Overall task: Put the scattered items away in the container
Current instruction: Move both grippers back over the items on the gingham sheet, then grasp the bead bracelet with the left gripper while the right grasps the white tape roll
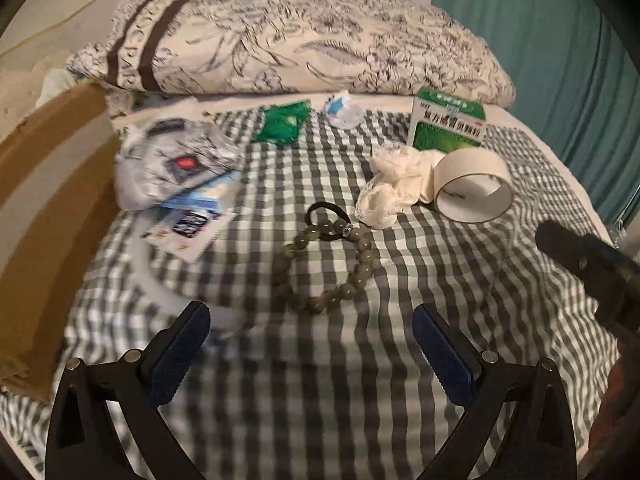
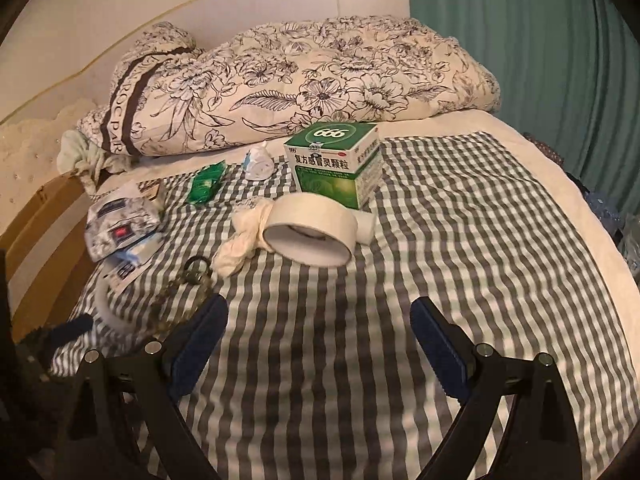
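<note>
Left wrist view: the left hand-held gripper (image 1: 310,336) gapes empty below a green bead bracelet (image 1: 324,260) at frame centre. The right hand-held gripper (image 2: 320,330) is likewise spread, below a white tape roll (image 2: 310,234).

A folded floral quilt (image 2: 288,84) lies across the upper middle of both views, a dark-striped band with lettering at its left end. Beneath it spreads a green-and-white checked sheet (image 2: 460,216) over a cream bed cover (image 2: 568,208). A teal curtain (image 2: 520,32) hangs at the upper right. A pale headboard (image 2: 120,8) with a gold trim line curves along the upper left.
</note>
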The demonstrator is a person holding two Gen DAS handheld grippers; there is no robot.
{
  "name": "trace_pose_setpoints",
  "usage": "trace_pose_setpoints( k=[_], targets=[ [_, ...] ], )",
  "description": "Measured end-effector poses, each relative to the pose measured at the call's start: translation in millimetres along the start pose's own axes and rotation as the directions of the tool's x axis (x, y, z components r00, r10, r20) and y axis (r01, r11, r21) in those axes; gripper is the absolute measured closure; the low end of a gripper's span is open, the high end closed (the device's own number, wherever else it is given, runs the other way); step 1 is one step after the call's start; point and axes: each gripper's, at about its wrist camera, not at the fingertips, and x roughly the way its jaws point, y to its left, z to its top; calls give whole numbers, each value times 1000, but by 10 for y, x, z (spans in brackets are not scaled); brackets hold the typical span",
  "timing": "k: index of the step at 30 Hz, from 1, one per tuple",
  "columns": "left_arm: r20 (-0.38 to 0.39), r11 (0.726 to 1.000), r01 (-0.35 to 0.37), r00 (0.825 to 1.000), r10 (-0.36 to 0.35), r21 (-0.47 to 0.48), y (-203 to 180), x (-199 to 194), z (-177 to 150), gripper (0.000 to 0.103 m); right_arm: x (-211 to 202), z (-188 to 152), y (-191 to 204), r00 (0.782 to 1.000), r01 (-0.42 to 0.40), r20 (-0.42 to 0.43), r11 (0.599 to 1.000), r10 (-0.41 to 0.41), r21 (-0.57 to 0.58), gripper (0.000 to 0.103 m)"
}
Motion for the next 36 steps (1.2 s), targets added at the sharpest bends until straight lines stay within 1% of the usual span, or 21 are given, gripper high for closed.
trace_pose_setpoints(
  k=[5,7,9,11,12,13,16,19,20,22,24,25,26,27,29,31,34,36],
  targets=[
    [-21,1000,-7,1000,7,7,-73,299,107,0,262,148,44,1000,16,0,1000,-16,22,10],
    [-24,1000,-18,1000,18,6,-77,409,159,0,346,208,56,1000,0,-4,999,0,46,10],
    [-18,999,-34,999,34,-10,-49,498,198,0,425,266,66,1000,5,-3,998,-4,69,10],
    [-11,997,-62,998,62,-39,-12,597,200,0,513,313,70,999,45,-7,996,-45,80,10],
    [-24,996,-66,998,65,-57,11,688,185,0,586,342,87,998,69,-16,994,-68,87,10],
    [-31,996,-68,997,67,-63,17,727,168,0,625,359,91,997,75,-19,993,-73,93,10],
    [-13,995,-86,996,86,-53,-20,734,161,0,783,407,95,996,88,-37,989,-85,121,10],
    [-13,994,-107,994,107,-35,-56,756,161,0,940,412,124,990,133,-57,985,-127,114,10],
    [-18,994,-101,995,100,-38,-47,761,168,0,1010,402,117,990,132,-66,984,-125,118,10],
    [-22,995,-87,996,86,-47,-20,767,174,0,1086,383,60,994,96,-65,984,-87,152,10],
    [-19,995,-87,996,86,-47,-22,757,171,1,1129,365,29,994,95,-76,982,-84,162,11],
    [-18,995,-84,996,83,-44,-28,752,172,3,1128,358,21,995,83,-75,984,-72,160,18],
    [-14,996,-76,997,75,-42,-31,745,170,5,1110,349,27,996,73,-70,985,-62,158,19],
    [-9,997,-62,998,61,-43,-23,730,167,10,1072,335,30,996,76,-66,986,-67,146,19],
    [6,998,-45,999,46,-51,0,673,155,25,962,301,34,995,88,-51,989,-83,115,19],
    [23,998,-20,1000,22,-55,18,617,155,68,841,271,-2,997,74,-37,991,-70,112,19],
    [16,999,8,1000,-7,-47,31,544,137,84,573,207,-54,998,57,-28,992,-54,115,19],
    [10,998,22,1000,-22,-53,56,470,126,91,426,176,-89,998,52,-25,992,-49,116,19]
  ],
)
